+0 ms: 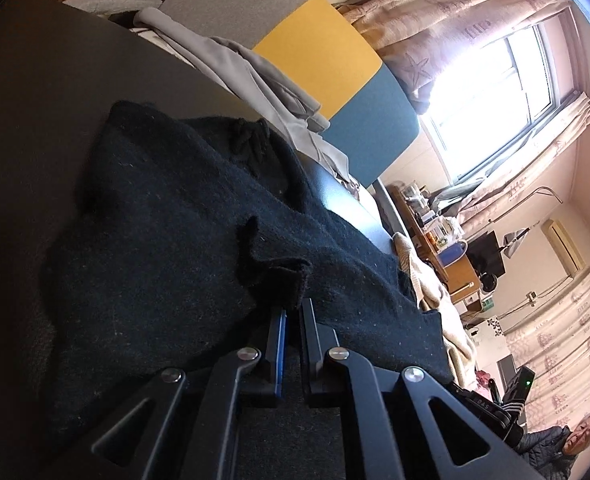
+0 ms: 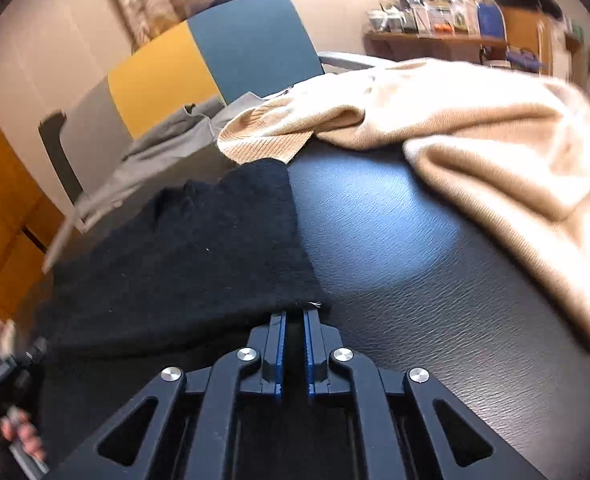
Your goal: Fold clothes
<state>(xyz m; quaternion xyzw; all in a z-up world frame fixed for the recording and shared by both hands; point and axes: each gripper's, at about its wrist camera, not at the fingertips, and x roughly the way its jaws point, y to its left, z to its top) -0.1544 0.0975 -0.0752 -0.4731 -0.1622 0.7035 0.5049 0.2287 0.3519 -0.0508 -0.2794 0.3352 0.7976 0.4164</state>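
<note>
The black knit garment (image 2: 183, 248) is a dark, fuzzy wool piece lying on the dark textured table (image 2: 395, 248), with soft folds and one corner raised. The beige knit sweater (image 2: 475, 132) lies crumpled toward the far right part of the table, its ribbed hem touching the black garment's far corner. A grey garment (image 2: 163, 148) lies stretched along the far left edge.

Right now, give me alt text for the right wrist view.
The right gripper pinches the corner of a black knit garment on a dark textured table. A beige sweater lies crumpled beyond.
</note>
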